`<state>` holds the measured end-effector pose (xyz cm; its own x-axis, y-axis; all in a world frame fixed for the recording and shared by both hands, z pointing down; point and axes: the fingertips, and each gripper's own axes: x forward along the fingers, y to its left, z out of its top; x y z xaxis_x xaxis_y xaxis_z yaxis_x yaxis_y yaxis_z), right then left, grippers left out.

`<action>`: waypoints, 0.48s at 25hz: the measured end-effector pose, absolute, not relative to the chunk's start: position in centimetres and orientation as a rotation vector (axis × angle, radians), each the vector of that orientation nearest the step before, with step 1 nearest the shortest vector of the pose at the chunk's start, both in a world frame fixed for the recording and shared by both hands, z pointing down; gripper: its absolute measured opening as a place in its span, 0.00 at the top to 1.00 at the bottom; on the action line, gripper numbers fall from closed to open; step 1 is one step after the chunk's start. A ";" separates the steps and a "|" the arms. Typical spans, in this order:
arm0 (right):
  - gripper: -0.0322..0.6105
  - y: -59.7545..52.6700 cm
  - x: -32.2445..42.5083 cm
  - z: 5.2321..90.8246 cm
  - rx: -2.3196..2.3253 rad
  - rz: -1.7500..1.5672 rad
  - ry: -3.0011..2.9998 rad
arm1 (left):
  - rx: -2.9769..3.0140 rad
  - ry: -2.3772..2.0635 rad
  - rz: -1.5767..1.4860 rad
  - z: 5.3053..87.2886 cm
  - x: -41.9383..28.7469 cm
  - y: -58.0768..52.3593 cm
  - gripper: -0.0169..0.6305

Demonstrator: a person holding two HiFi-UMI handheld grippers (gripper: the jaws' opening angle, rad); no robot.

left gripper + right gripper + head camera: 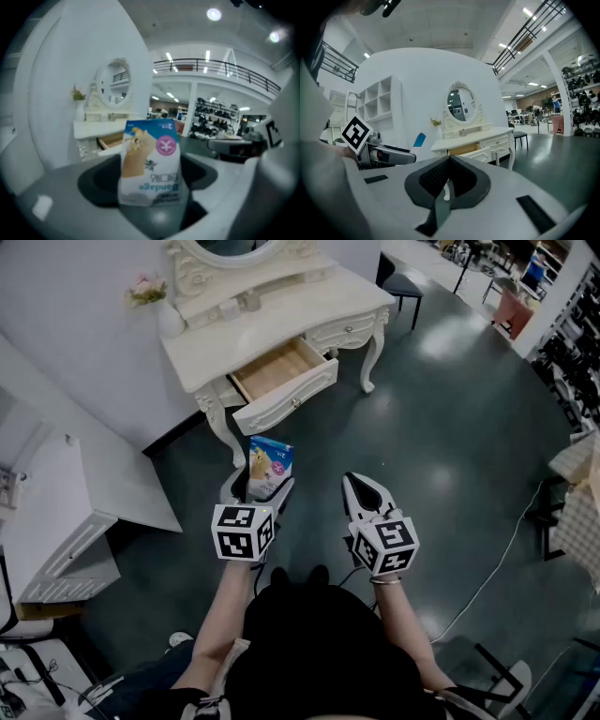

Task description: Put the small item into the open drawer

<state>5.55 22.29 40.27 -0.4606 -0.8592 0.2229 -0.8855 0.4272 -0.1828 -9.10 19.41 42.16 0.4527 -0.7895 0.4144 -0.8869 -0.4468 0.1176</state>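
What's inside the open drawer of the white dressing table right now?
The open drawer of the white dressing table shows only its bare light wooden bottom; its rear, under the table's top, is hidden.

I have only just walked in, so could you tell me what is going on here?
A person holds a gripper in each hand and stands a little way back from a white dressing table whose drawer is pulled open. The left gripper is shut on a blue and white bandage pack, held upright and not yet at the drawer. The right gripper is shut and holds nothing.
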 end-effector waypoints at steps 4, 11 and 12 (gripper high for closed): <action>0.95 22.8 5.9 40.5 1.553 0.487 -2.598 | 2.380 -1.419 0.414 42.1 -8.5 19.9 0.35; 0.95 22.9 6.5 40.6 1.497 0.503 -2.631 | 2.383 -1.459 0.402 41.3 -8.0 19.6 0.35; 0.95 22.8 6.6 40.5 1.502 0.500 -2.635 | 2.385 -1.465 0.402 41.1 -8.0 19.4 0.35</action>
